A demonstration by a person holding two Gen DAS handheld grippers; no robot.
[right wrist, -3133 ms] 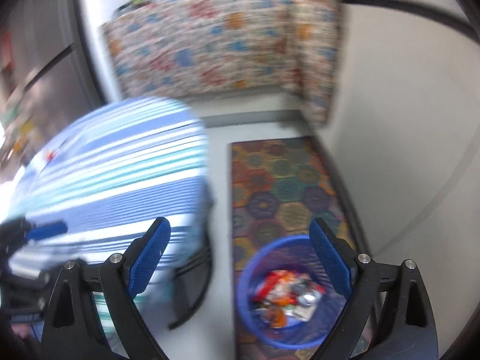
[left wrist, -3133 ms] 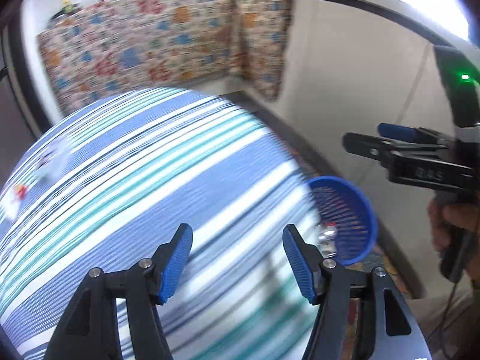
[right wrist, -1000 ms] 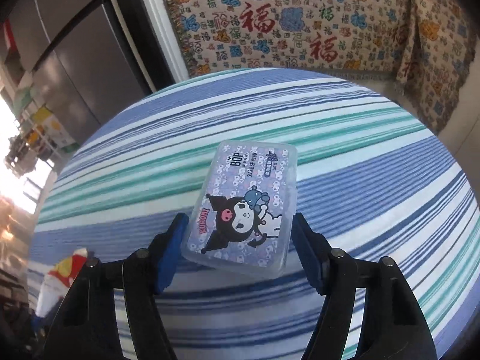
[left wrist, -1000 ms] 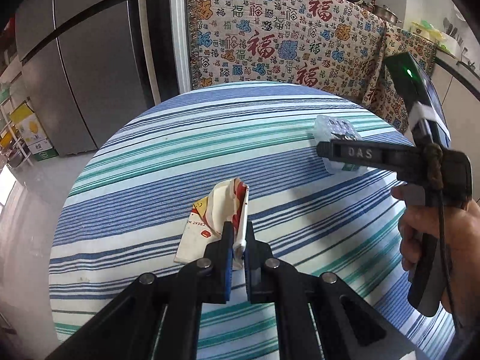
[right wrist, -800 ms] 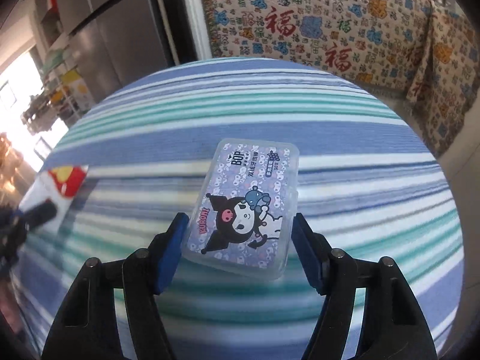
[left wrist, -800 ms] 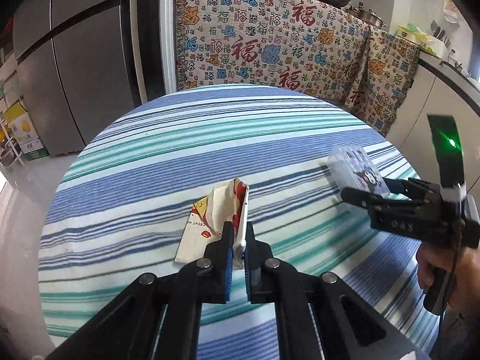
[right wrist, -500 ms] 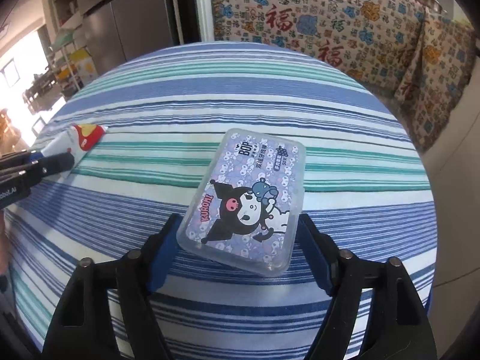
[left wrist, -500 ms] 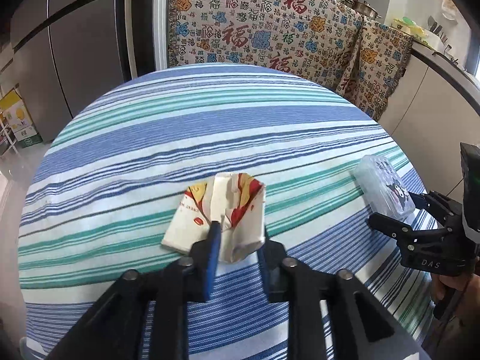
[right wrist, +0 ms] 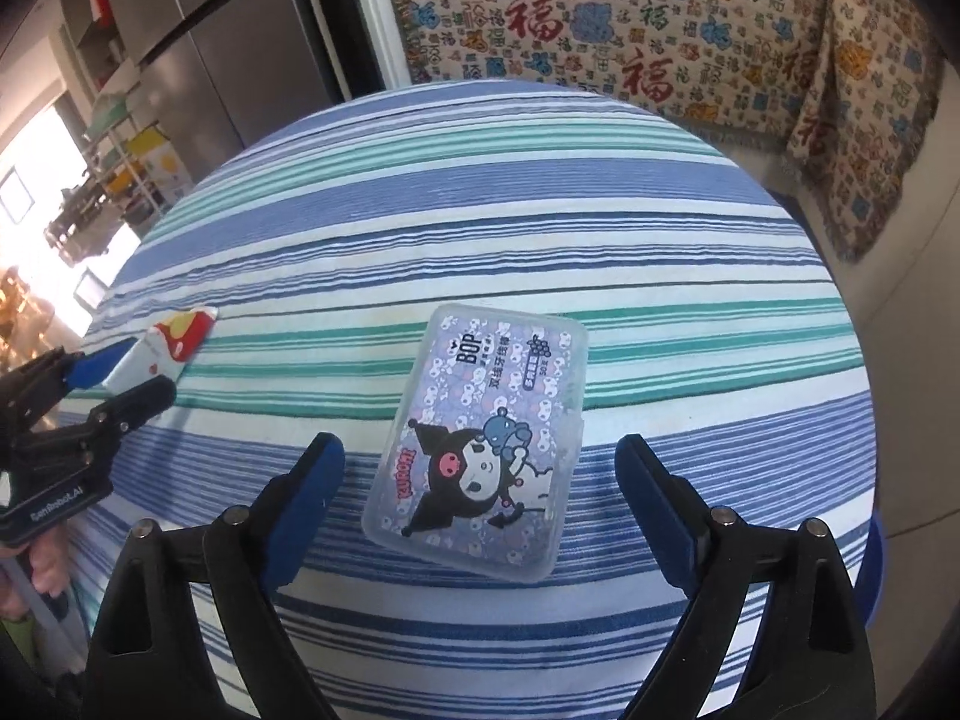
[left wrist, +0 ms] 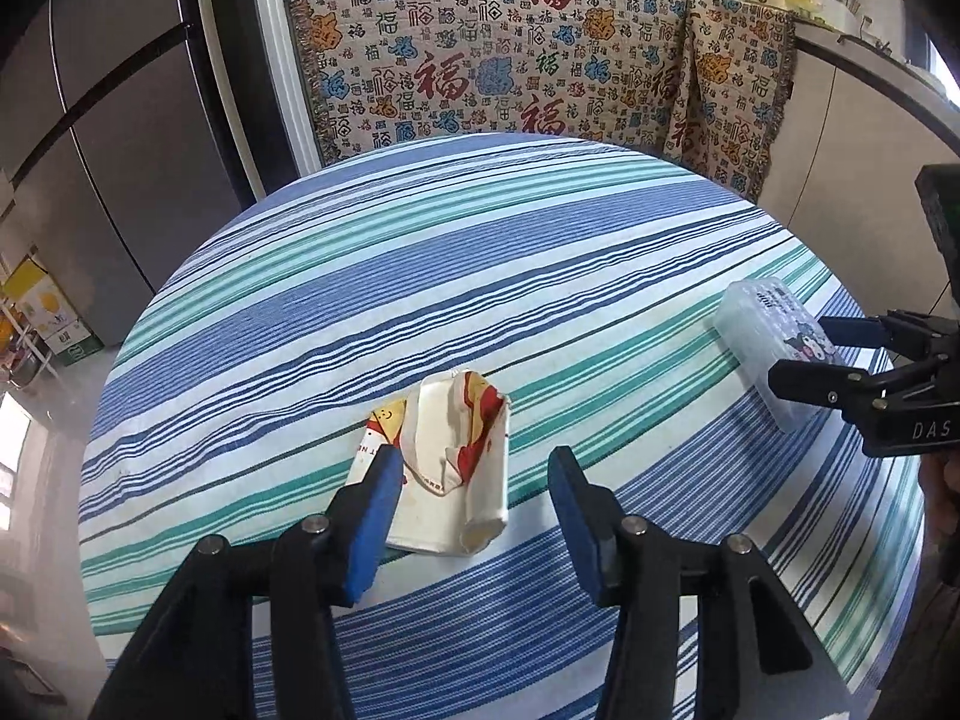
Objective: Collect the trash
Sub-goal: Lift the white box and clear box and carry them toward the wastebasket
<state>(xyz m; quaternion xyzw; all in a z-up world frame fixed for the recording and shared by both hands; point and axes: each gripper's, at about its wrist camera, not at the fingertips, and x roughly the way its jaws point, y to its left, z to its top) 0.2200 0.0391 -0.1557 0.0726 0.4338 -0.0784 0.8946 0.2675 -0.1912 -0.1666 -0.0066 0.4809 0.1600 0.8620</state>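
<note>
While both lie on the striped table (left wrist: 480,276), the left gripper (left wrist: 474,492) now stands spread around the released crumpled wrapper (left wrist: 450,474); right gripper (right wrist: 480,492) likewise spread, plastic case (right wrist: 480,444) no longer clamped

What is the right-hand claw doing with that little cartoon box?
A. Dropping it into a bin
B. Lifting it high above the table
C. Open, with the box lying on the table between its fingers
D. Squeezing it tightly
C: the right claw stands open, with gaps on both sides of the plastic box, which lies flat on the striped tablecloth.
</note>
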